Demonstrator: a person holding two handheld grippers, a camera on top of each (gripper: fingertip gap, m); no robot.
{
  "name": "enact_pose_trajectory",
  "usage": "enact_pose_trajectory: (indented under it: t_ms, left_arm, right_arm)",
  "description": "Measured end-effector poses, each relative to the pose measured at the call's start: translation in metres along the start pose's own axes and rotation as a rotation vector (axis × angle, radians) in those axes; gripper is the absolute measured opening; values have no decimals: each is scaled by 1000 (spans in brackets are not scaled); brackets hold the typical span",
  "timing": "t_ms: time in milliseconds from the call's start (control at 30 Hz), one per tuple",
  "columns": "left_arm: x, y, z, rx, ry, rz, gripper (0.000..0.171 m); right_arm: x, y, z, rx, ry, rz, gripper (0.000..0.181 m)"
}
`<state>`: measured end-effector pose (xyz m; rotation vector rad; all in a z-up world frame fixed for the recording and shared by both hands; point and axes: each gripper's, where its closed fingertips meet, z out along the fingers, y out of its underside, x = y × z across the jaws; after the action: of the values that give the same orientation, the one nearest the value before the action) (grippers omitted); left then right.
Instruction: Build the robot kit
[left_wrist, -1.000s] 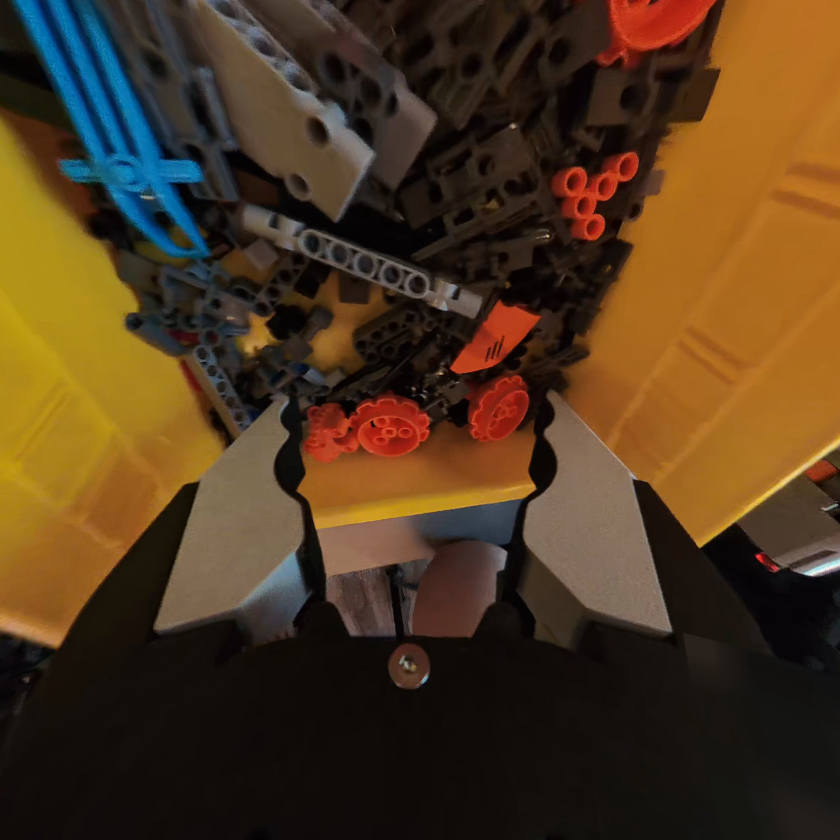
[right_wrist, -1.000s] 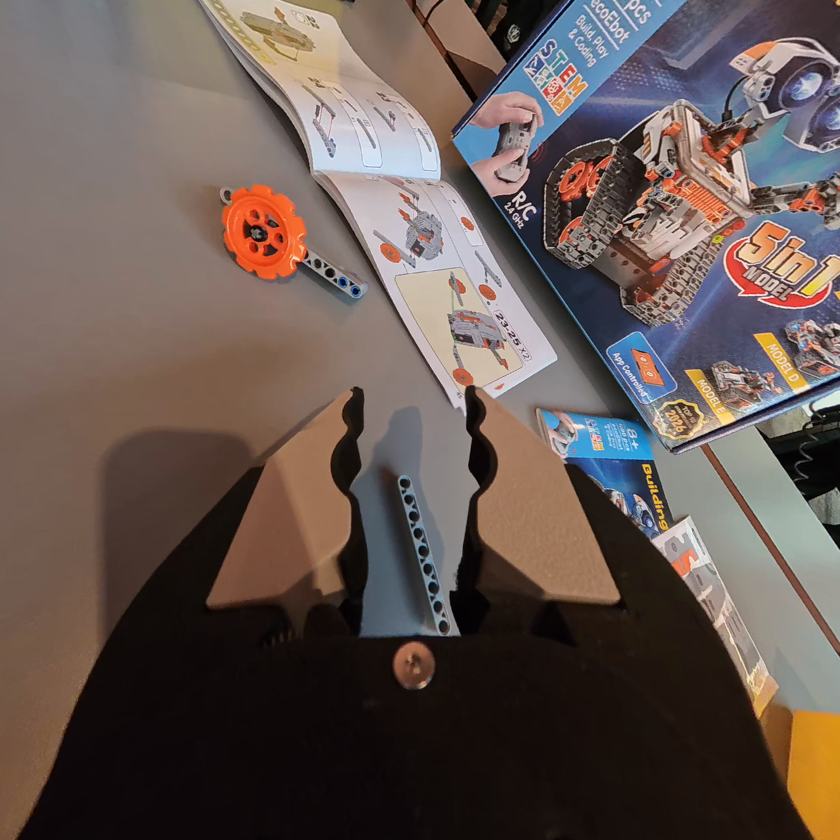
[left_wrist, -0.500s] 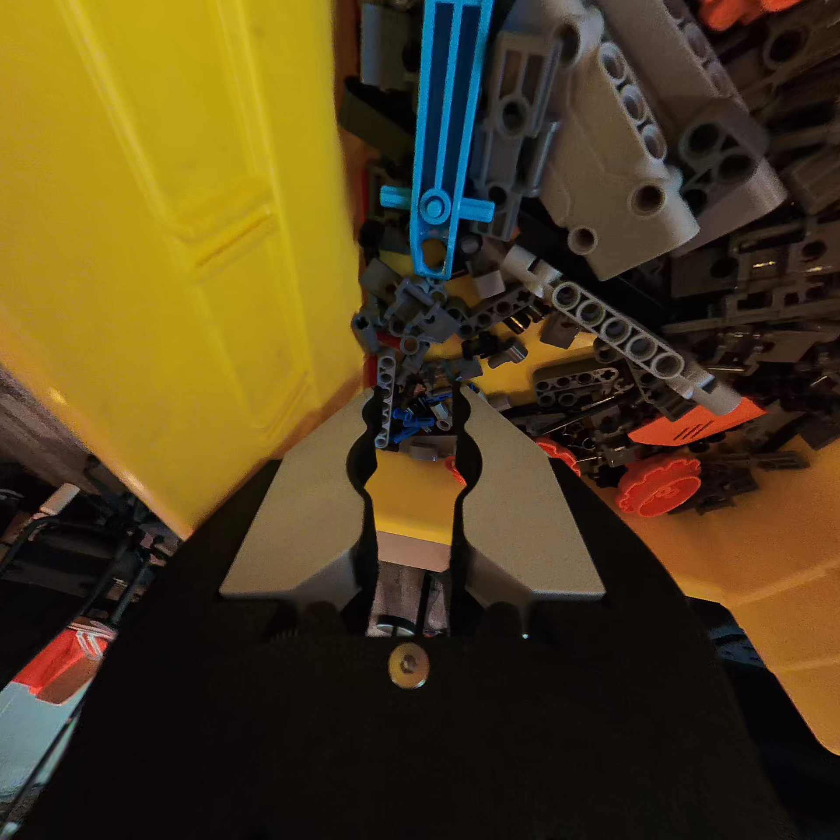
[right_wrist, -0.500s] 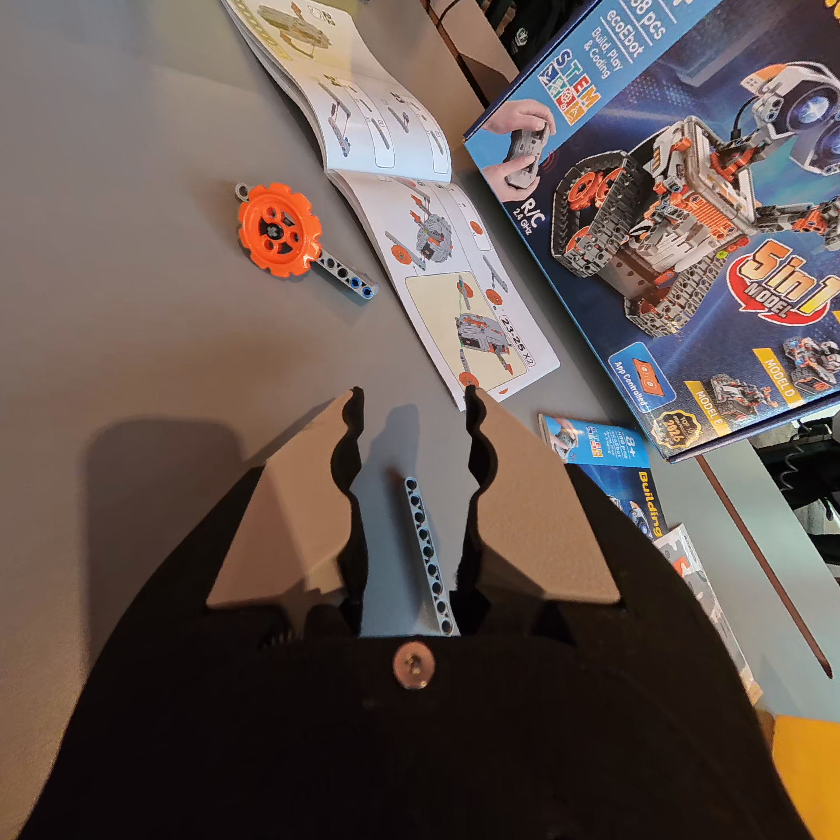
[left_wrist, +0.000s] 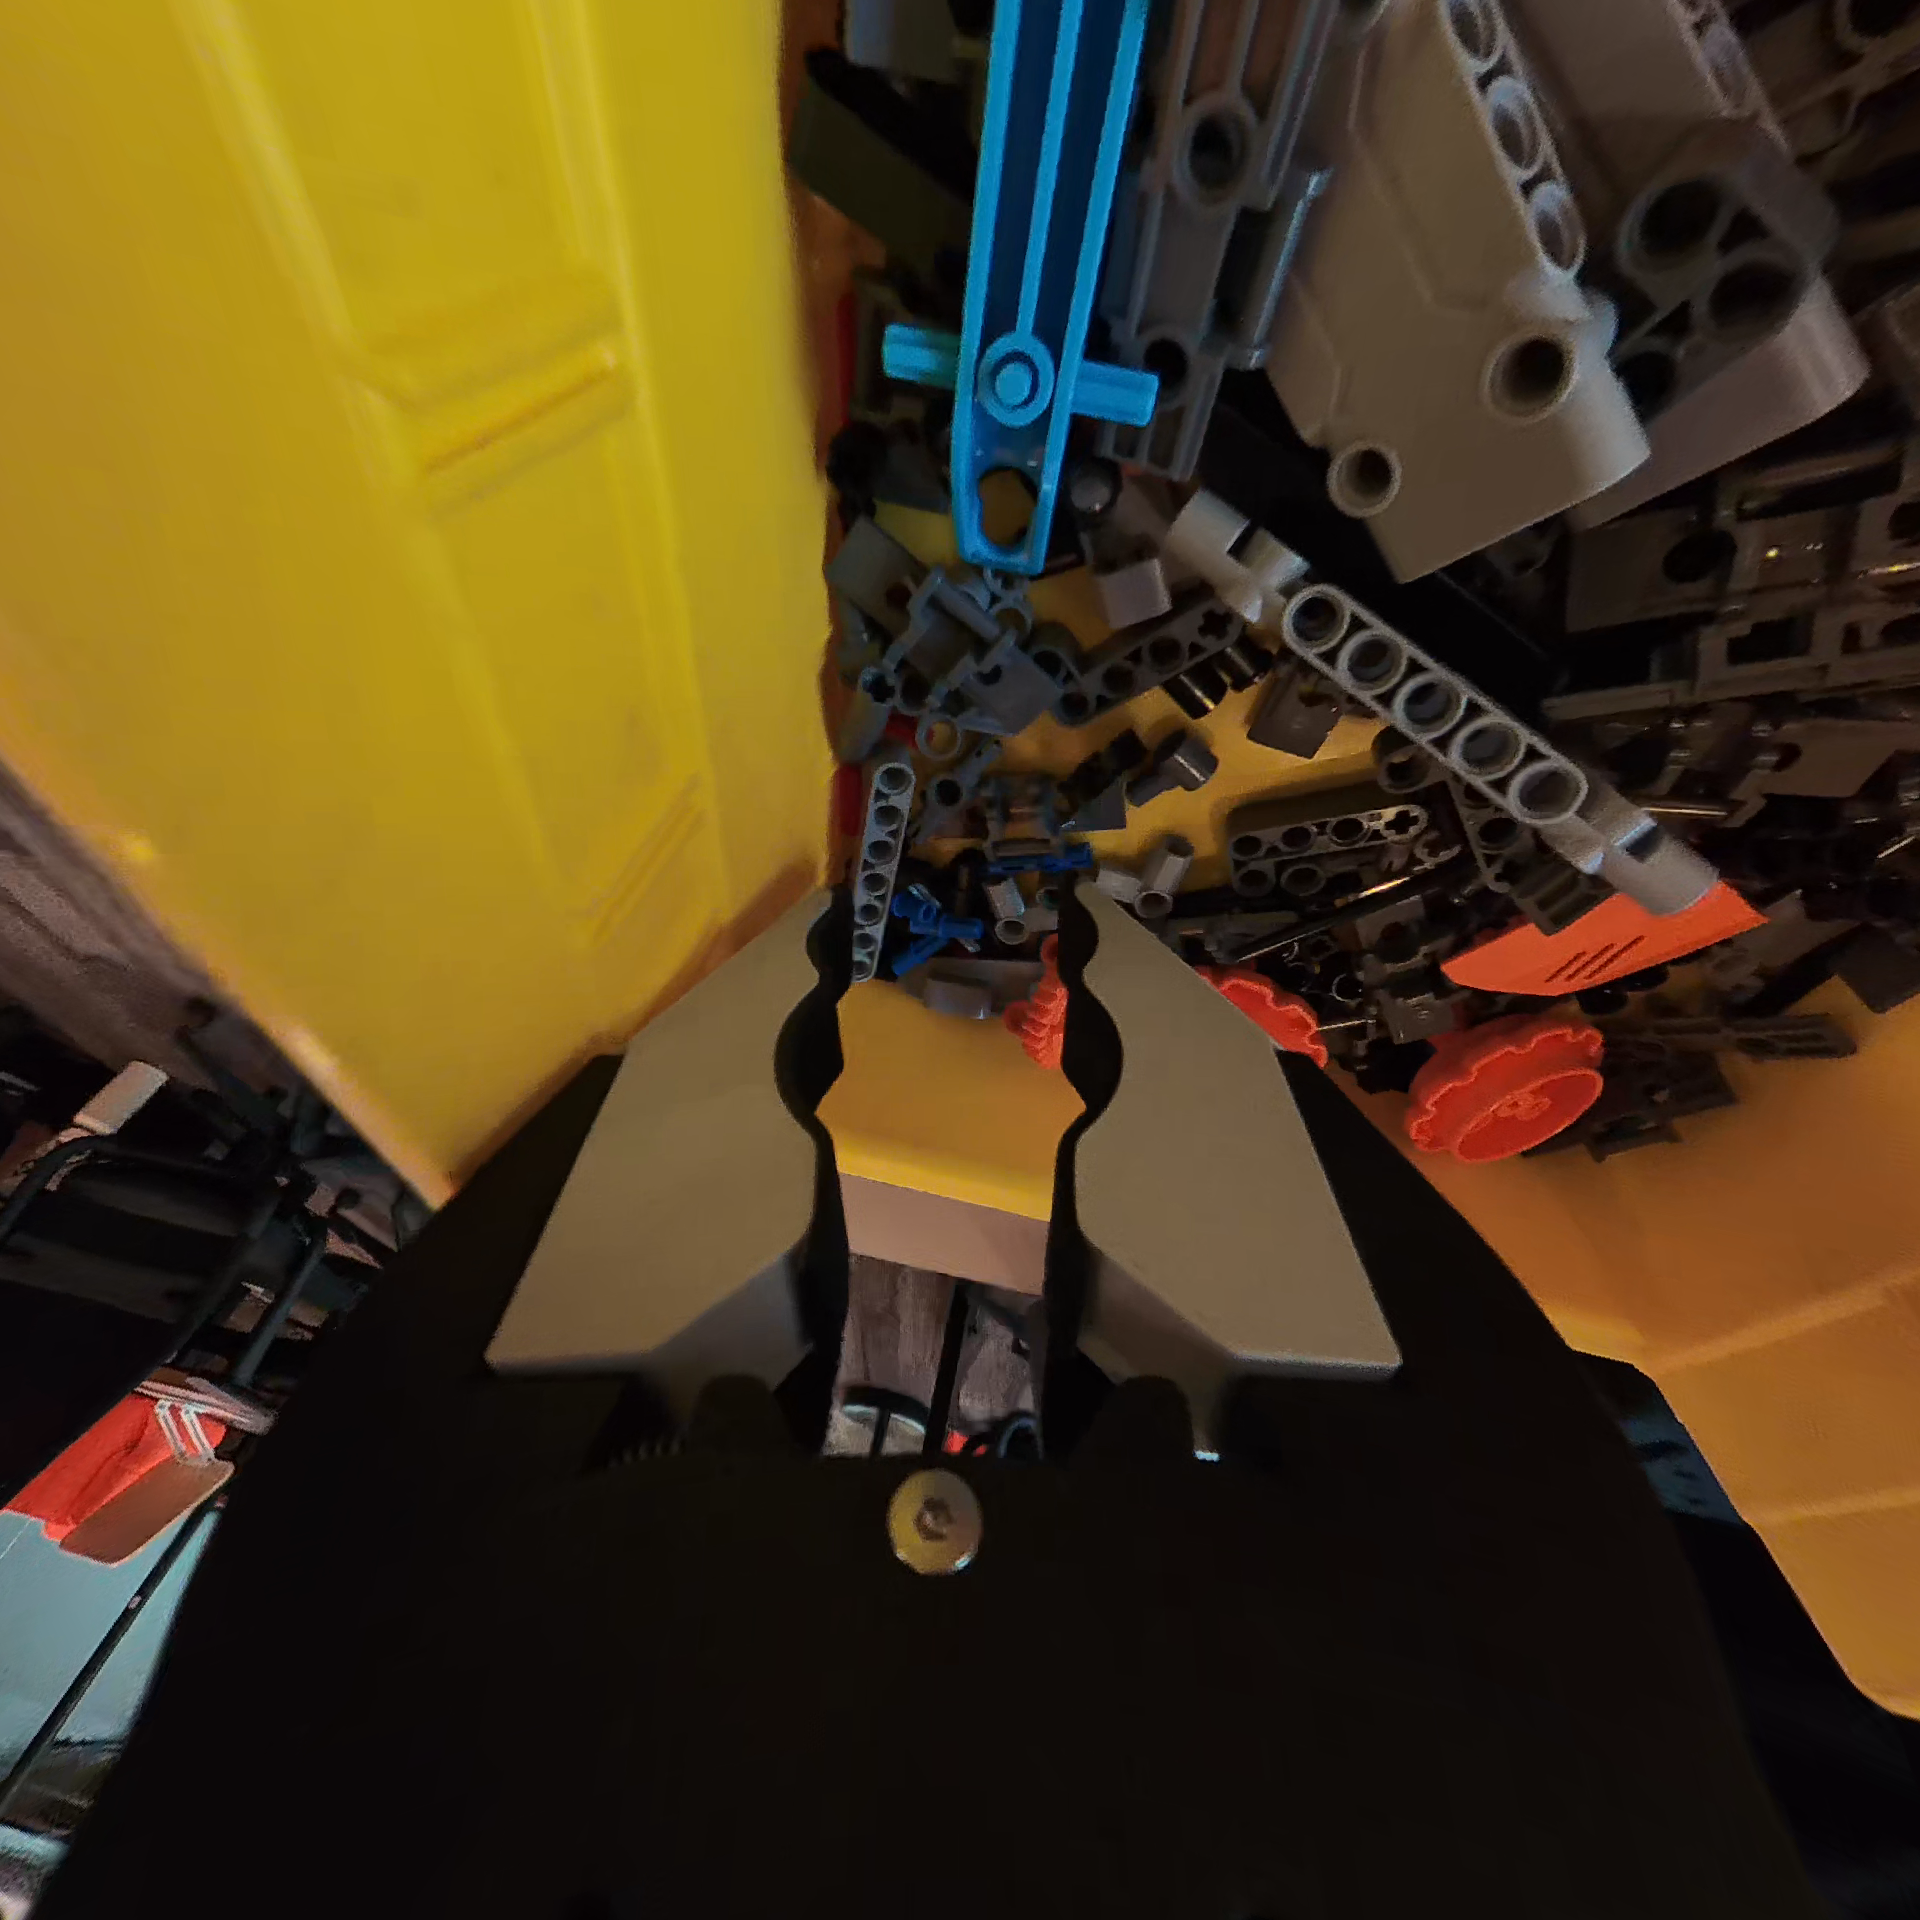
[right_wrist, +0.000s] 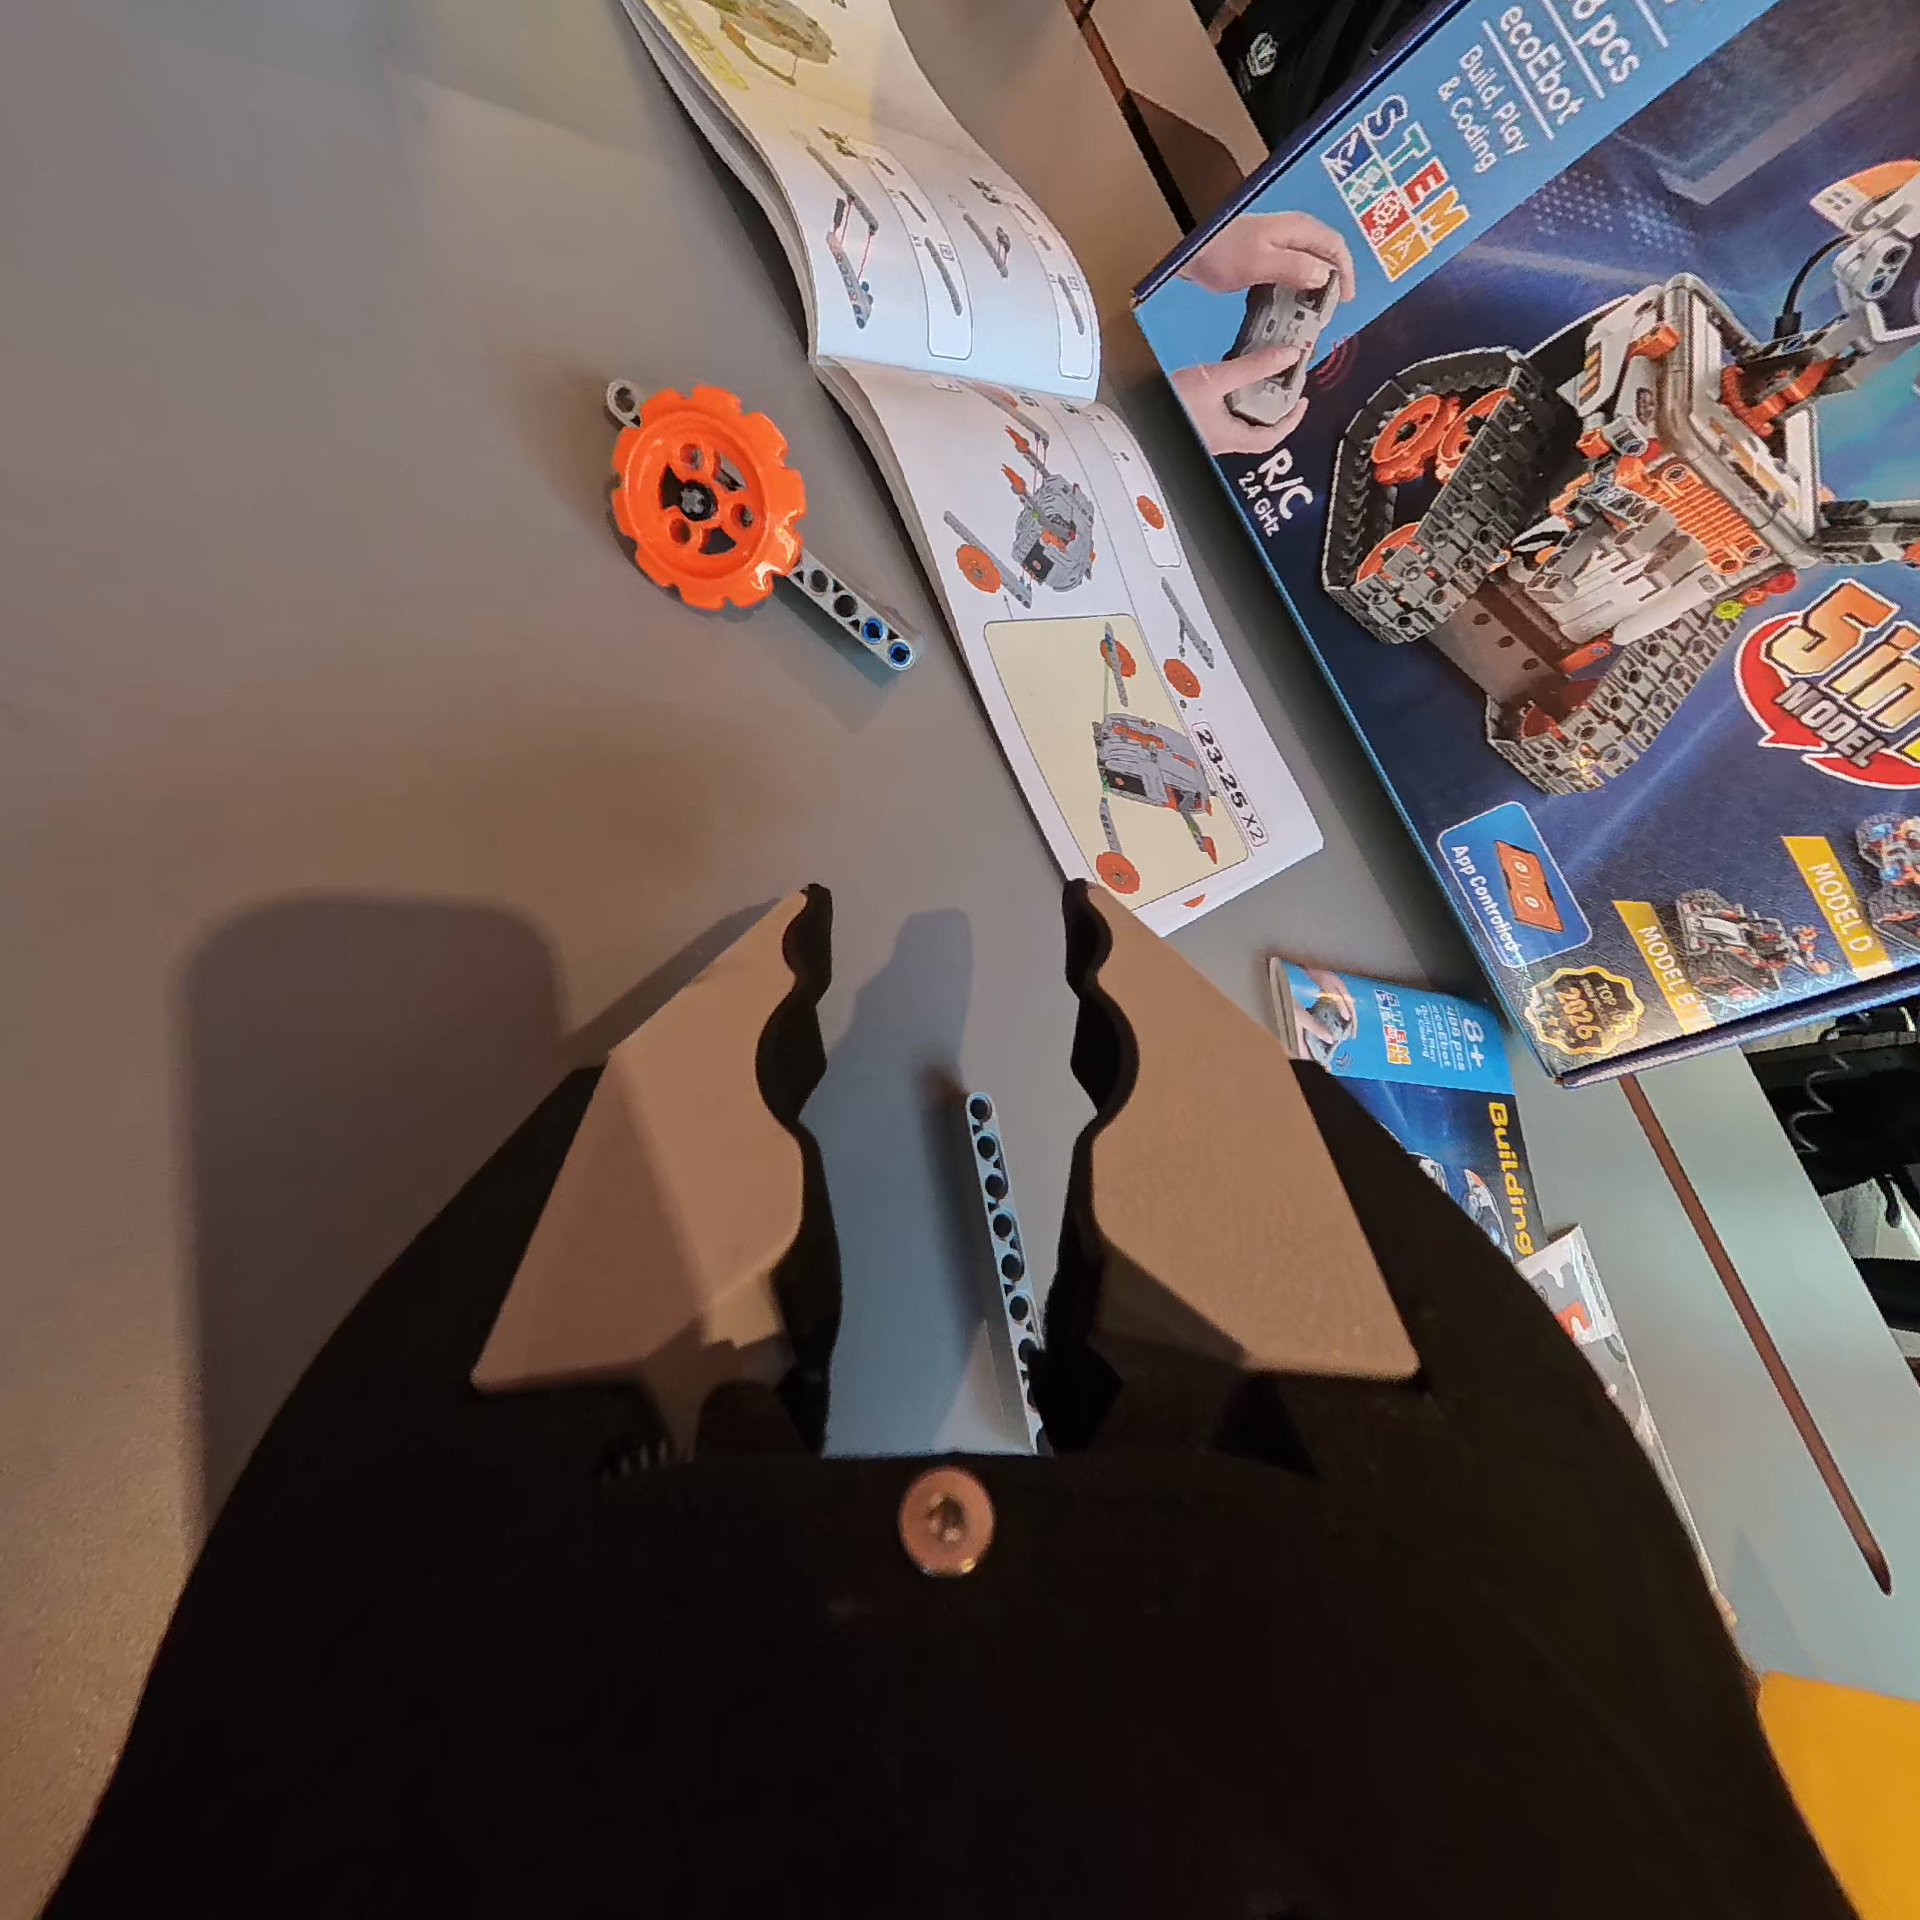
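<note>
My left gripper (left_wrist: 951, 914) is open and empty, its jaws a narrow gap apart, inside a yellow bin (left_wrist: 416, 520) near its left wall. Just past the fingertips lie a short grey holed beam (left_wrist: 883, 862), small blue pins (left_wrist: 935, 920) and an orange gear (left_wrist: 1039, 1013) against the right finger. My right gripper (right_wrist: 945, 899) is open above a grey table (right_wrist: 312, 675). A thin grey holed beam (right_wrist: 1000, 1216) lies on the table between its fingers, close to the right one. An orange gear wheel on a grey beam (right_wrist: 707, 499) lies farther ahead to the left.
The bin holds a heap of parts: a long blue piece (left_wrist: 1039, 260), large grey blocks (left_wrist: 1507, 291), a long grey beam (left_wrist: 1444, 717), black pieces, orange wheels (left_wrist: 1507, 1091). On the table lie an open instruction booklet (right_wrist: 1039, 468), a blue kit box (right_wrist: 1610, 468) and leaflets (right_wrist: 1403, 1049). A yellow bin corner (right_wrist: 1849, 1787) shows at lower right. The left gripper's tips are roughly 55 cm from the right gripper's.
My left gripper has swung left toward the bin's corner and its jaws have narrowed from wide open. My right gripper has drifted slightly; the beam still lies between its fingers.
</note>
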<state>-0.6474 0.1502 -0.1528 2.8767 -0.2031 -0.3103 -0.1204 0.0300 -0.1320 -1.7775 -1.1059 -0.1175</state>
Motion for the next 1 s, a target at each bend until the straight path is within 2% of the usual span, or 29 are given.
enact_pose_trajectory:
  t_ms: [67,133,200,267,367,433,533,667,833,1000]
  left_arm:
    - [-3,0,-4,42,-39,13,37]
    - [-6,-2,-8,114,-98,47,27]
    - [-2,-3,-8,173,-129,154,24]
    - [-9,-4,-8,202,-228,256,17]
    - [-18,-9,-2,257,-316,346,9]
    - [-16,-2,8,226,-266,336,12]
    - [-14,-3,11,234,-209,277,12]
    - [-14,2,15,179,-144,213,10]
    - [-15,3,16,143,-126,216,9]
    - [-18,8,6,173,-137,203,8]
  right_arm:
    - [0,0,0,1,0,1,44]
    - [1,1,0,0,0,5,44]
    - [2,0,0,7,1,12,44]
    - [2,-1,-1,13,-3,17,44]
    - [0,-4,-1,20,-8,4,44]
    - [-2,-5,-2,22,-15,-4,44]
    - [-4,-8,-3,25,-12,-26,44]
    - [-7,-11,-5,33,-15,-44,44]
    - [-13,-13,-7,21,-18,-96,44]
    - [-14,-17,-11,39,-10,-111,44]
